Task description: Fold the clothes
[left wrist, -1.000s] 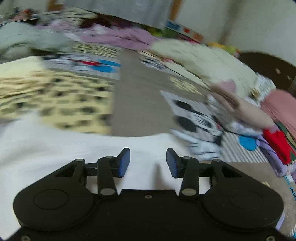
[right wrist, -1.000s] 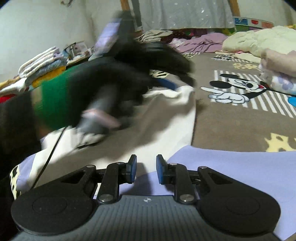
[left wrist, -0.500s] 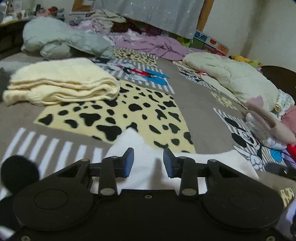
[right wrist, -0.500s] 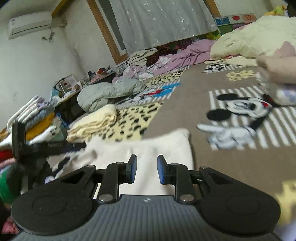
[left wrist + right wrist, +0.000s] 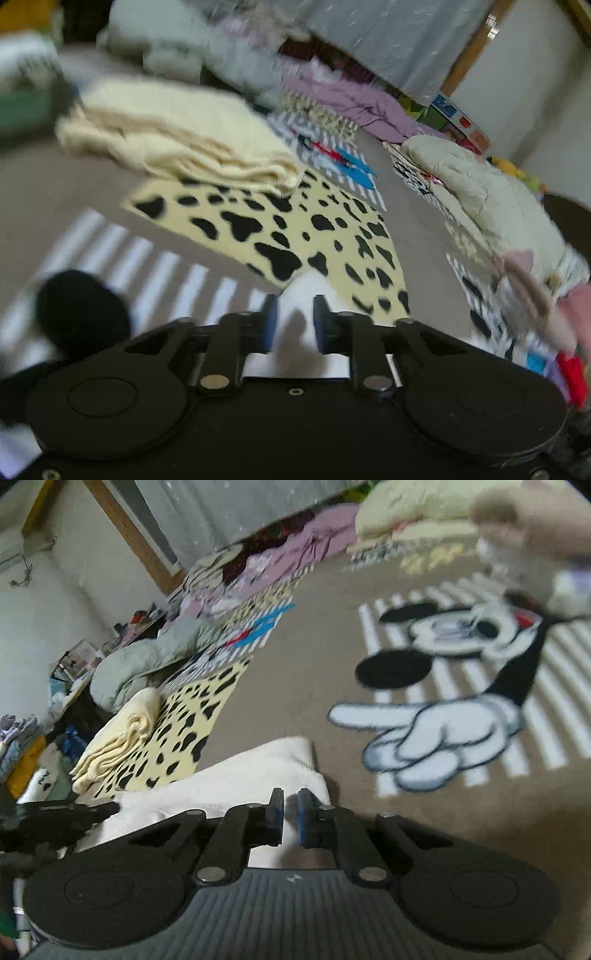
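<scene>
A white garment (image 5: 236,775) lies on the patterned blanket, its thick folded corner toward the right wrist view's middle. My right gripper (image 5: 291,819) sits over that corner, its jaws nearly closed with a thin gap and white cloth between them. In the left wrist view a corner of the same white garment (image 5: 301,291) pokes up between the fingers of my left gripper (image 5: 294,325), whose jaws stand a little apart around it. The left gripper also shows at the left edge of the right wrist view (image 5: 59,812).
A folded cream blanket (image 5: 177,133) lies on the spotted yellow patch (image 5: 280,229). A grey-green quilt (image 5: 147,661), purple bedding (image 5: 354,99) and a cream duvet (image 5: 480,192) ring the area. A cartoon mouse print (image 5: 461,686) fills the right. Stacked clothes (image 5: 22,746) stand far left.
Both grippers have narrowed around the white garment and dropped closer to its far corners. The left view swung left past the cream blanket; the right view tilted and moved nearer the garment's corner.
</scene>
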A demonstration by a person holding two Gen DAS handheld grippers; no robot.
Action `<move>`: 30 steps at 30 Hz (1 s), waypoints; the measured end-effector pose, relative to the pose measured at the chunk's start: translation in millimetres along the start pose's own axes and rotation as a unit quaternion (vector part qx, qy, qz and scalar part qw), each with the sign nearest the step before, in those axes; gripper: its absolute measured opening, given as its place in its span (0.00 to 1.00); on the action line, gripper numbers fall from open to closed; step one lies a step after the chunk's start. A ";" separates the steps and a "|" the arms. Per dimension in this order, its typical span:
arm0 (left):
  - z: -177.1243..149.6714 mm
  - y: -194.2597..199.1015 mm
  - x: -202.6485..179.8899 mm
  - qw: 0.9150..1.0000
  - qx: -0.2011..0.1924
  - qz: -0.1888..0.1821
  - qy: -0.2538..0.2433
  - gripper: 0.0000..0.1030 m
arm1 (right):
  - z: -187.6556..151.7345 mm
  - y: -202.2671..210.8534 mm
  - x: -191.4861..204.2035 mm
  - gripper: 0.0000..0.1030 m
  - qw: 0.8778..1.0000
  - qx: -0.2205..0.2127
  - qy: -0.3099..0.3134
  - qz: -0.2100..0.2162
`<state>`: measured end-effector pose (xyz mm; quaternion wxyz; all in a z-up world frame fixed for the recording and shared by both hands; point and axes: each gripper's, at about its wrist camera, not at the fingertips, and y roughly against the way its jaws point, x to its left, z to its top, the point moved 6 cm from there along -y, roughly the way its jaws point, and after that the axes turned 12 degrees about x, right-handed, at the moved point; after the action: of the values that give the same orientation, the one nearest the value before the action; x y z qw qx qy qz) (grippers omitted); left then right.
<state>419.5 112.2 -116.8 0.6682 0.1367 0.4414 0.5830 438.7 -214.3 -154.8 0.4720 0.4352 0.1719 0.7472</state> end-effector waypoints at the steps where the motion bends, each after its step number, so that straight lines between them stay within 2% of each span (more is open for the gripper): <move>1: -11.2 15.0 -1.6 1.000 -0.003 0.001 -0.007 0.21 | -3.4 9.7 6.7 0.19 1.000 -0.008 0.016 -0.007; 3: -39.0 45.3 -5.1 1.000 -0.009 0.003 -0.028 0.28 | -14.7 29.9 22.7 0.35 0.998 -0.019 0.051 -0.011; 4: -54.4 60.6 -7.0 0.999 -0.011 0.005 -0.039 0.37 | -25.2 40.8 31.5 0.35 0.997 -0.024 0.068 -0.011; 6: -84.1 87.1 -11.5 0.997 -0.019 0.016 -0.071 0.48 | -47.3 61.2 49.8 0.35 0.994 -0.031 0.102 -0.011; 9: -131.6 120.3 -22.5 0.988 -0.029 0.036 -0.150 0.52 | -90.6 88.6 86.9 0.35 0.984 -0.027 0.175 -0.012; 11: -165.1 140.6 -29.8 0.975 -0.041 0.052 -0.211 0.53 | -130.1 109.5 115.3 0.34 0.972 -0.026 0.233 -0.012; 14: -217.2 165.7 -39.1 0.947 -0.059 0.073 -0.308 0.55 | -189.4 134.1 148.0 0.33 0.955 -0.019 0.295 -0.004; 16: -249.5 173.1 -43.1 0.931 -0.053 0.067 -0.356 0.55 | -229.9 145.5 165.3 0.33 0.938 -0.007 0.345 -0.008; 17: -265.7 173.8 -44.8 0.920 -0.047 0.067 -0.383 0.55 | -250.3 149.7 173.7 0.33 0.926 0.000 0.377 -0.015; 18: -281.7 172.2 -46.5 0.903 -0.046 0.078 -0.420 0.55 | -268.6 151.3 181.6 0.35 0.911 0.004 0.412 -0.026; 19: -297.3 168.7 -48.2 0.880 -0.049 0.099 -0.463 0.55 | -285.4 151.9 189.0 0.36 0.894 0.008 0.447 -0.040; 21: -324.7 160.1 -49.9 0.825 -0.061 0.141 -0.543 0.55 | -313.2 147.6 200.0 0.39 0.856 0.013 0.511 -0.076; 22: -334.2 155.7 -49.8 0.801 -0.069 0.155 -0.574 0.55 | -321.9 144.1 203.3 0.39 0.839 0.011 0.535 -0.101; 23: -340.9 151.1 -49.6 0.779 -0.076 0.171 -0.598 0.55 | -326.7 141.2 205.4 0.39 0.827 0.008 0.549 -0.122; 24: -344.2 146.7 -49.7 0.761 -0.085 0.186 -0.616 0.55 | -328.4 139.7 206.5 0.39 0.821 0.006 0.556 -0.132; 26: -347.9 138.6 -52.0 0.726 -0.107 0.212 -0.646 0.54 | -329.5 137.9 207.4 0.39 0.814 0.003 0.563 -0.146; 27: -348.4 133.5 -53.1 0.714 -0.111 0.221 -0.655 0.51 | -329.5 136.7 207.3 0.39 0.809 0.001 0.566 -0.157; 29: -348.8 121.7 -54.8 0.696 -0.109 0.231 -0.671 0.36 | -329.9 136.0 205.6 0.39 0.807 -0.005 0.566 -0.167; 30: -349.5 115.3 -54.6 0.686 -0.105 0.239 -0.679 0.14 | -329.2 134.9 204.3 0.39 0.809 -0.006 0.564 -0.168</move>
<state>85.5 -20.3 -213.1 0.6332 0.5246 -0.2447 0.5137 60.4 -55.8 -150.1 0.4131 -0.1010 0.4736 0.7713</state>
